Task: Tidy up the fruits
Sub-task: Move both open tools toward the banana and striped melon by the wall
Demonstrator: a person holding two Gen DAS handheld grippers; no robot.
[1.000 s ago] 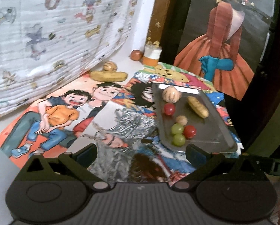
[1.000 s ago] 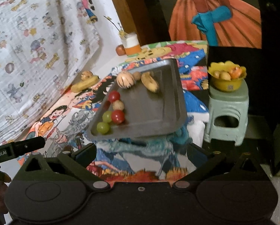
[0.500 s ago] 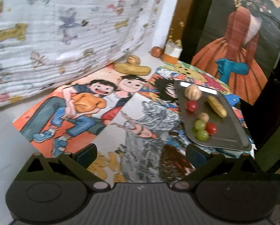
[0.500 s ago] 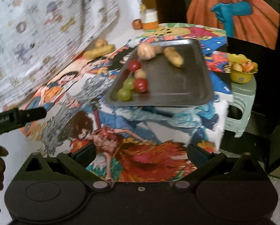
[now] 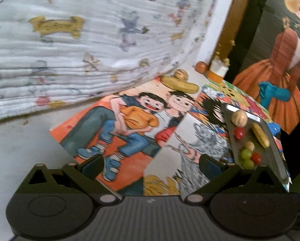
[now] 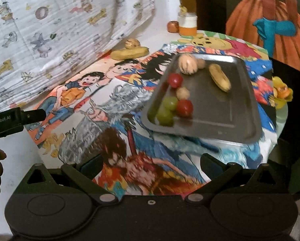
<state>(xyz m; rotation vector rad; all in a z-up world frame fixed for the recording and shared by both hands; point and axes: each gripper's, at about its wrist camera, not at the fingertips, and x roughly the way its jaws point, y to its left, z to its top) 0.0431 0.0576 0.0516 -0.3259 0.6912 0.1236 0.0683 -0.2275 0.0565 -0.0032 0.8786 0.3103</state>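
A grey metal tray (image 6: 226, 108) lies on a table covered with cartoon pictures. It holds a striped round fruit (image 6: 187, 65), a yellow oblong fruit (image 6: 219, 77), two red fruits (image 6: 184, 107), two green fruits (image 6: 166, 112) and a small tan one (image 6: 183, 93). The tray also shows at the right of the left wrist view (image 5: 270, 146). A yellow banana-like fruit (image 5: 180, 84) and a striped round fruit (image 5: 181, 74) lie near the wall. My left gripper (image 5: 150, 164) is open and empty above the picture. My right gripper (image 6: 150, 162) is open and empty before the tray.
A patterned white cloth (image 5: 79, 36) hangs on the left. An orange-and-white jar (image 6: 188, 25) and a small brown fruit (image 6: 173, 26) stand at the back. A yellow bowl of fruit (image 6: 282, 94) sits on a green stool to the right, past the table edge. The left gripper's body (image 6: 15, 118) shows at left.
My left gripper has swung left, so the tray slid to the right edge of its view. My right gripper has drawn back and risen, showing more of the table.
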